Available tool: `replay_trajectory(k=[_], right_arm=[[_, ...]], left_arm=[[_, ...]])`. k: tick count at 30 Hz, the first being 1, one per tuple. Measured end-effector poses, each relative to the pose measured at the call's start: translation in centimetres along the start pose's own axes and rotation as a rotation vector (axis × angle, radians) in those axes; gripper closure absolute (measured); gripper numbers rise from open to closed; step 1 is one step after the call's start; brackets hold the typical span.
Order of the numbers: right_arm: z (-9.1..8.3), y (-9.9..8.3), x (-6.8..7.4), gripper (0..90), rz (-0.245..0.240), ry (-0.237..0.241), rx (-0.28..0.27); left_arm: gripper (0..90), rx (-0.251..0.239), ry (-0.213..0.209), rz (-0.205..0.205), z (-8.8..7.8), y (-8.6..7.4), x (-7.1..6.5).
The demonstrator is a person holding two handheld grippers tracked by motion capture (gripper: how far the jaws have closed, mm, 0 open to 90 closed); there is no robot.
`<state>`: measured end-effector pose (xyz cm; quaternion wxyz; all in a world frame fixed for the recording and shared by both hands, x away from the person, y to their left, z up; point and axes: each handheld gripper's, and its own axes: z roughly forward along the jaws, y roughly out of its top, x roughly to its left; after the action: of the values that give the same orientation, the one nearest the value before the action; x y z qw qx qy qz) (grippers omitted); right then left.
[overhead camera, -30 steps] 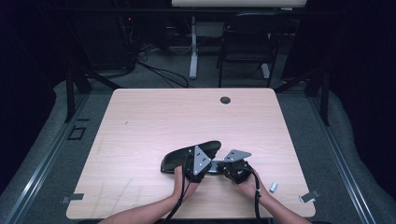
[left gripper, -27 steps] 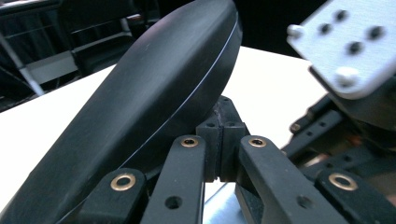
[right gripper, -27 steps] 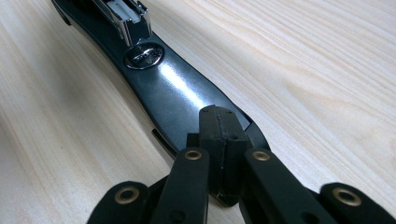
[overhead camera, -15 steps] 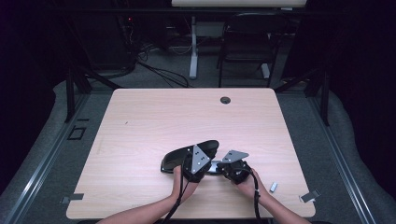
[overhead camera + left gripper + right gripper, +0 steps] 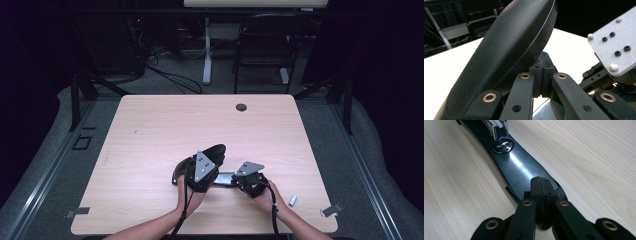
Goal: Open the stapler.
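Wooden table (image 5: pixel 150 145), stapler (image 5: pixel 220 179) lying crosswise, lid (image 5: pixel 210 152) tilted up, both jaws closed, empty.

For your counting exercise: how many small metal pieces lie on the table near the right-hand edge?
2: a small silver block beside the right forearm, and a flat metal clip at the table's near right corner.

I look all over the black stapler (image 5: pixel 200 167) and the desk (image 5: pixel 150 135), but I find no words or numbers to read.

A dim lab: bare wooden table (image 5: pixel 150 150), floor cables (image 5: pixel 170 75), metal framing (image 5: pixel 80 95).
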<state>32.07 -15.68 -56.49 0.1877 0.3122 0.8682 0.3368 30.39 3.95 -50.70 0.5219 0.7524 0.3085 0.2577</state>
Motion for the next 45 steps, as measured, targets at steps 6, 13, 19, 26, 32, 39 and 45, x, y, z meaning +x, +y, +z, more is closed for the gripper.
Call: replay_trajectory(k=[6, 13, 19, 26, 32, 39, 45], right_arm=[[0.0, 0.0, 0.0, 90.0, 0.008, 0.003, 0.000], [0.0, 0.0, 0.0, 90.0, 0.005, 0.002, 0.002], [0.0, 0.0, 0.0, 90.0, 0.003, 0.001, -0.002], [0.0, 0.0, -0.1, 90.0, -0.001, -0.002, 0.000], [0.0, 0.0, 0.0, 90.0, -0.002, -0.001, 0.001], [0.0, 0.0, 0.0, 90.0, -0.001, -0.002, 0.003], [0.0, 0.0, 0.0, 90.0, -0.002, -0.002, 0.003]], left_arm=[[90.0, -0.009, 0.010, -0.019, -0.8, 0.5, 0.6], [90.0, -0.018, 0.008, -0.061, -1.6, 0.9, 1.5], [90.0, -0.024, 0.013, -0.076, -2.2, 1.2, 2.0], [90.0, -0.033, 0.025, -0.089, -3.0, 1.5, 2.8], [90.0, -0.035, 0.028, -0.094, -3.5, 1.6, 3.3], [90.0, -0.050, 0.059, -0.078, -4.4, 1.8, 3.9], [90.0, -0.059, 0.079, -0.072, -5.1, 1.9, 4.6]])
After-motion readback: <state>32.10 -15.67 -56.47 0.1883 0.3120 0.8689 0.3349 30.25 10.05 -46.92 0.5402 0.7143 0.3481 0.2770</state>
